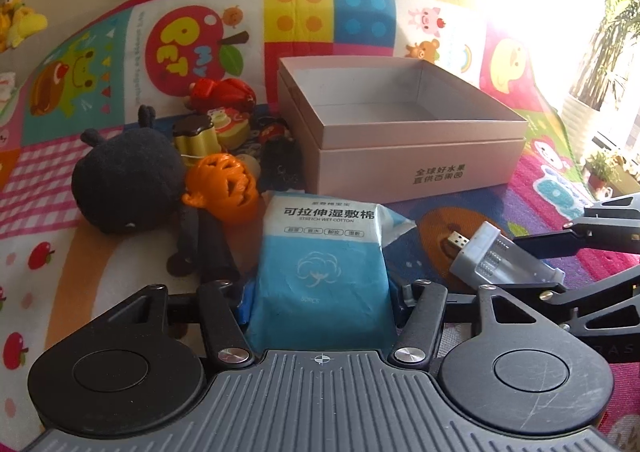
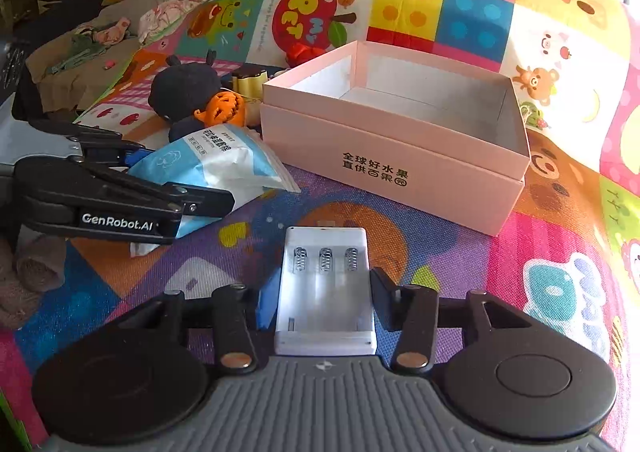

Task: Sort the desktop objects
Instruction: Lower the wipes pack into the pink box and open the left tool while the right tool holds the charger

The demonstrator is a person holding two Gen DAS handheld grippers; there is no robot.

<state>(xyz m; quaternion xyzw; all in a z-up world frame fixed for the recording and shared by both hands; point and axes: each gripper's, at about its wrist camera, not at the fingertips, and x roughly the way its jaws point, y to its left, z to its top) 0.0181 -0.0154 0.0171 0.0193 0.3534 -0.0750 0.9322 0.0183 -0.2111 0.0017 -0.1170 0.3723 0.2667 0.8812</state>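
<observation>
Left gripper (image 1: 320, 292) clamped on blue wet cotton pack (image 1: 322, 272), right gripper (image 2: 325, 288) pinching white battery charger (image 2: 326, 292). Both sit low over cartoon play mat (image 2: 560, 252), just in front of open pink box (image 2: 396, 156). Black plush (image 1: 124, 180), orange pumpkin toy (image 1: 226, 186) piled left of box.

The open box (image 1: 404, 140) is sat on the play mat (image 1: 60, 272), pretty much in the middle. A heap of toys is piled just left of it: the plush toy (image 1: 124, 180) furthest left, the pumpkin toy (image 1: 226, 186) tucked against its right side, and the little tub (image 1: 196, 136) behind both. The cotton pad pack (image 1: 324, 272) is found in front of the box's left corner, and the battery case (image 2: 326, 288) is placed to the right of the pack, also in front of the box.
</observation>
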